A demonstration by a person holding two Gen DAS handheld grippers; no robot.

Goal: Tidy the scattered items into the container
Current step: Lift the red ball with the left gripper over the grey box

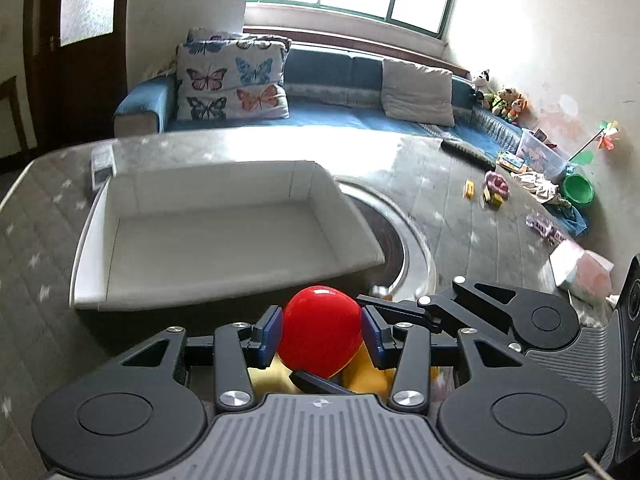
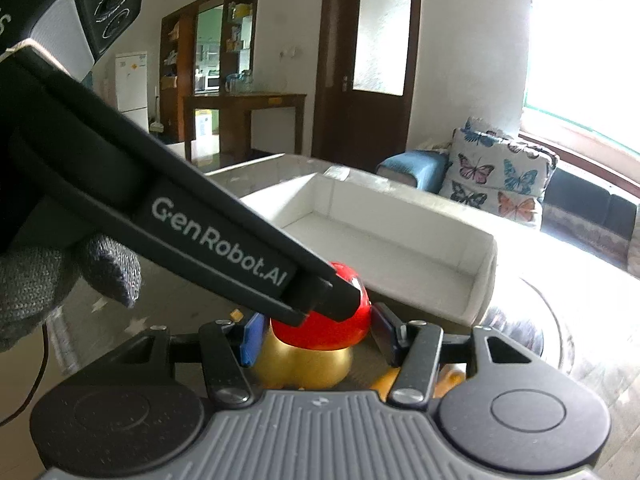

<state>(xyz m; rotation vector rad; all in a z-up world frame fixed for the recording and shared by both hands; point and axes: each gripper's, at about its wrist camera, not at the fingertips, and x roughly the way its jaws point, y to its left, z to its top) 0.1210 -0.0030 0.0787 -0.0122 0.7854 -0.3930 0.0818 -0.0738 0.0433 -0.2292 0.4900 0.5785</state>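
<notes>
Toy [image 1: 320, 336]: red-topped, yellow-bodied; clamped by both tools, above surface [image 1: 440, 184].
Left tool [image 1: 320, 330]: pads closed on red top.
Right tool [image 2: 314, 330]: pads against toy's sides.
Tray [image 1: 92, 256]: white, empty, just ahead of toy.

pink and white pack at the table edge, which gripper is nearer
Right. The right gripper has its body just beside the pack; the left gripper is farther left, clamped on the red toy.

One white container [image 1: 224, 236] on the desk [image 1: 440, 184] — one red-and-yellow toy [image 1: 320, 336], two tongs [image 1: 320, 332] [image 2: 312, 332], two cushions [image 1: 234, 80] at twelve o'clock.
</notes>
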